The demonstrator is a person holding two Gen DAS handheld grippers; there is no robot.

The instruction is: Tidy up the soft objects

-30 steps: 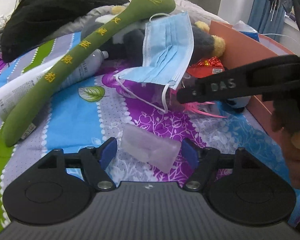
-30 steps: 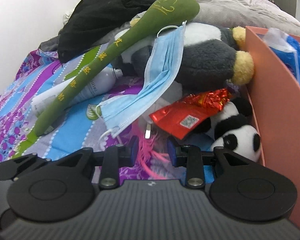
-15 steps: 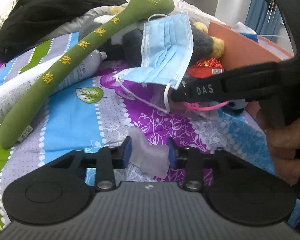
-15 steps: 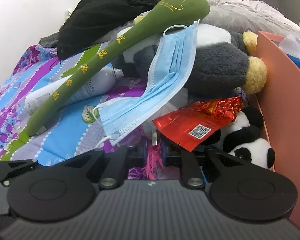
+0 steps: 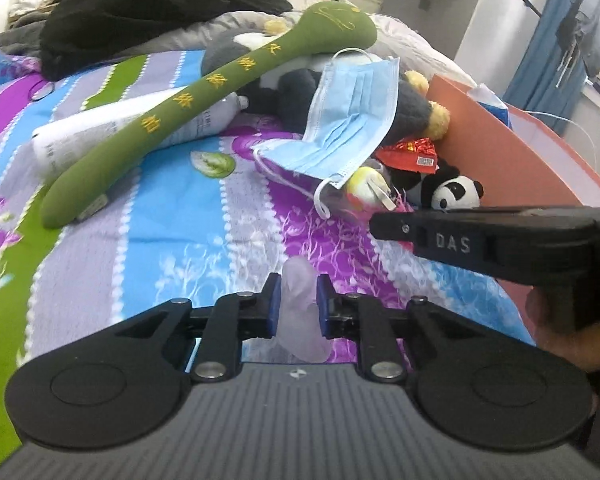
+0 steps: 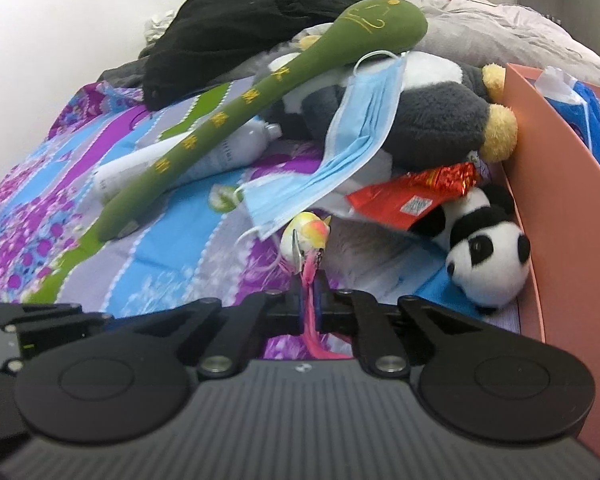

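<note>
My left gripper (image 5: 298, 302) is closing its blue pads on a translucent lilac soft block (image 5: 300, 320), which is squeezed upright between them just above the patterned bedspread (image 5: 180, 208). My right gripper (image 6: 310, 300) is shut on the pink tassel (image 6: 314, 340) of a small toy with a yellow, white and pink ball head (image 6: 306, 232). The toy hangs in front of the fingers, just below the blue face mask (image 6: 356, 148). In the left wrist view the right gripper (image 5: 380, 222) comes in from the right, with the toy's head (image 5: 366, 182) at its tip.
A long green plush (image 5: 204, 92) lies over a white bottle (image 5: 100, 132) and a grey plush (image 6: 432, 128). A red foil packet (image 6: 412, 196) and a small panda (image 6: 484, 256) lie against an orange bin (image 6: 564, 208). A black garment (image 5: 148, 8) is heaped at the back.
The left jaws closed from wide open onto the lilac block and raised it. The right jaws closed on the pink tassel and drew the toy out from under the mask.
</note>
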